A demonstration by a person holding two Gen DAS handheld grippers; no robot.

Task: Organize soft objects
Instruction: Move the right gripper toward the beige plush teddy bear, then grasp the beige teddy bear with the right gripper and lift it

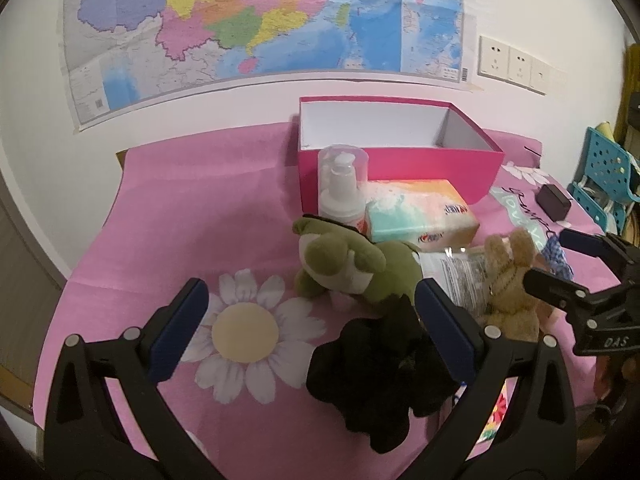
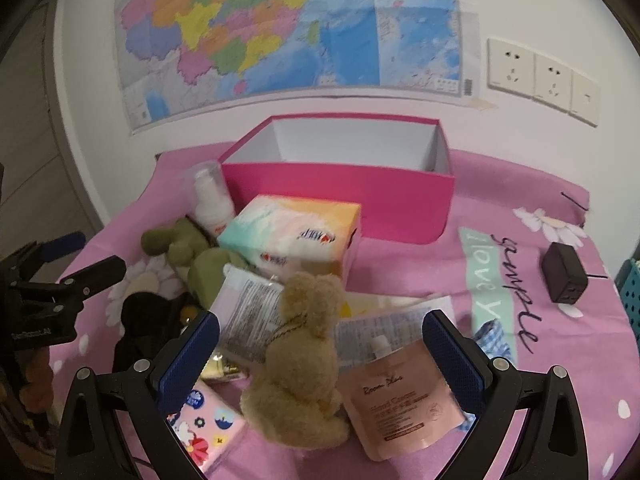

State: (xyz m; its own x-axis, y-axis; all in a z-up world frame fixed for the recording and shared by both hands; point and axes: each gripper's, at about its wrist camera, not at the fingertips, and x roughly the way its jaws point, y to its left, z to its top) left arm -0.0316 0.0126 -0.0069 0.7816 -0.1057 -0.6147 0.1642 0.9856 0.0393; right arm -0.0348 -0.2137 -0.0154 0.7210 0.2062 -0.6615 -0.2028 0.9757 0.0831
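Left wrist view: the left gripper (image 1: 308,320) is standing wide open, holding nothing. The black plush (image 1: 376,364) is lying just ahead, against the inner side of the right-hand finger rather than centred in the gap. The green plush frog (image 1: 344,264) is sitting further ahead, and the tan plush rabbit (image 1: 508,280) is lying off to the right, nearer the right gripper (image 1: 560,264), which is entering from that edge with its jaws parted. The pink box (image 1: 396,168) is standing open at the back of the table (image 1: 180,208), apparently empty.

Right wrist view: the right gripper (image 2: 320,344) is also standing wide open and empty. The tan plush rabbit (image 2: 300,356) is sitting upright between the fingers, its long axis running roughly vertically, resting partly on flat packets (image 2: 392,392). The pink box (image 2: 340,196) is lying straight ahead, beyond the tissue pack (image 2: 292,236).

Judgement: the right gripper is the better placed for the rabbit; the left is nearer the black plush.
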